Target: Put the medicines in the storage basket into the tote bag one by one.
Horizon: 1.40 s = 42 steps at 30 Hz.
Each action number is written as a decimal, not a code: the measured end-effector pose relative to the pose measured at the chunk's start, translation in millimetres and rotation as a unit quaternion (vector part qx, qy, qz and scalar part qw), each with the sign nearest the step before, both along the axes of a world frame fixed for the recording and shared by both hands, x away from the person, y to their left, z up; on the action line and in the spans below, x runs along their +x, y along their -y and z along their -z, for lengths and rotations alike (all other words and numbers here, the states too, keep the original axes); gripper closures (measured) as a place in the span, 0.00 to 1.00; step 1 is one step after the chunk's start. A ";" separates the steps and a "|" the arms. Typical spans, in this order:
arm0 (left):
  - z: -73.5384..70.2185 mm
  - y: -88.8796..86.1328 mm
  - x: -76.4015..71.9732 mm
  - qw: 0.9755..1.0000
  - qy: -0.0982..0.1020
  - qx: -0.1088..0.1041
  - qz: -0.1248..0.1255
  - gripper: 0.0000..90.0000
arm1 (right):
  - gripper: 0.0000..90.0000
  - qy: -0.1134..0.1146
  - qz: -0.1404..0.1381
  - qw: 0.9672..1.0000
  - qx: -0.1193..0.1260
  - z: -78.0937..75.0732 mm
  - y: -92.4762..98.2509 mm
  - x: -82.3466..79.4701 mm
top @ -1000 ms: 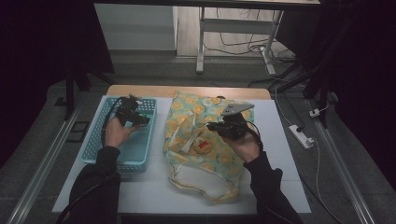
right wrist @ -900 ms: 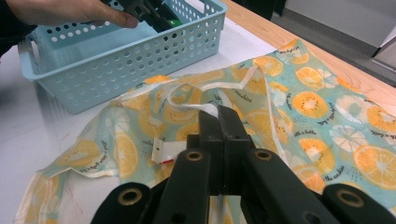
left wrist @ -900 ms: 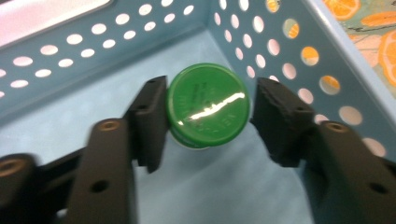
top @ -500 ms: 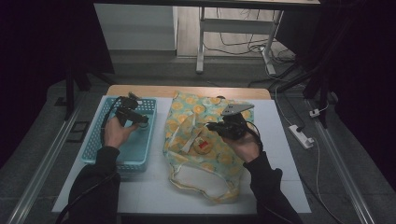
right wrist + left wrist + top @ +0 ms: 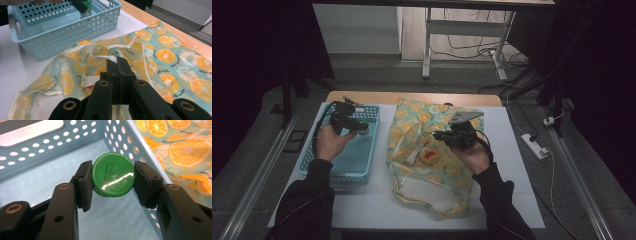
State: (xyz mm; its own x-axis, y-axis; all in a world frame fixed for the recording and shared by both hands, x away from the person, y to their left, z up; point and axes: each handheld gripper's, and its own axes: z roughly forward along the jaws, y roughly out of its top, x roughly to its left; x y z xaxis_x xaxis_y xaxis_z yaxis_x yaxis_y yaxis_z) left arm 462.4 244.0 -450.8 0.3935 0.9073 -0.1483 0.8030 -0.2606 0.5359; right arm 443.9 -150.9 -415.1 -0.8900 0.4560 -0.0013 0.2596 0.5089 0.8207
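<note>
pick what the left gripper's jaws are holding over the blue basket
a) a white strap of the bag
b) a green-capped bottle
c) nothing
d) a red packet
b: in the left gripper view the left gripper has its pads on both sides of the green-capped bottle, above the floor of the blue basket.

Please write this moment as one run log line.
left gripper: shut on green cap, over basket | right gripper: shut on bag

The left gripper point(image 5: 362, 128) is raised in an upturned hand, its fingers point(image 5: 86, 182) part-closed after just closing; the right gripper point(image 5: 439, 135) has its fingers point(image 5: 123, 70) pressed together.
</note>
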 end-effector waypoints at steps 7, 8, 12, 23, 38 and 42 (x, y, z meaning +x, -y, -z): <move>-11.4 -1.3 -12.5 1.000 0.018 -0.012 0.007 0.58 | 1.00 -0.001 -0.001 1.000 -0.001 0.2 0.0 -0.1; -12.8 -1.6 -14.1 1.000 0.020 -0.015 0.008 0.58 | 1.00 -0.001 -0.001 1.000 -0.001 0.2 -0.1 -0.2; -17.5 -1.7 -20.9 0.999 0.027 -0.029 0.015 0.58 | 1.00 0.000 0.000 1.000 -0.001 0.1 0.0 -0.1; -33.2 12.1 -43.3 0.997 0.042 -0.039 0.049 0.58 | 1.00 0.000 -0.001 1.000 -0.001 1.0 -0.8 -0.1; -42.9 48.5 -73.6 0.992 0.048 -0.054 0.108 0.58 | 1.00 -0.001 0.000 1.000 0.000 0.5 -0.6 -0.5; -40.9 59.7 -79.8 0.989 0.047 -0.059 0.125 0.58 | 1.00 0.000 0.000 1.000 0.000 0.6 -0.8 -0.6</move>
State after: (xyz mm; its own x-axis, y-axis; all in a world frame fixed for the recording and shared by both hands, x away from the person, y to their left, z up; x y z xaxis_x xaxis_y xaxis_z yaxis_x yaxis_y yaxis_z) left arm 382.6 184.4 -409.9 0.6197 0.7591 -0.1993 0.6669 -0.3755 0.6436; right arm 443.4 -150.2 -415.7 -0.8901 0.4558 -0.0005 0.2600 0.5087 0.8208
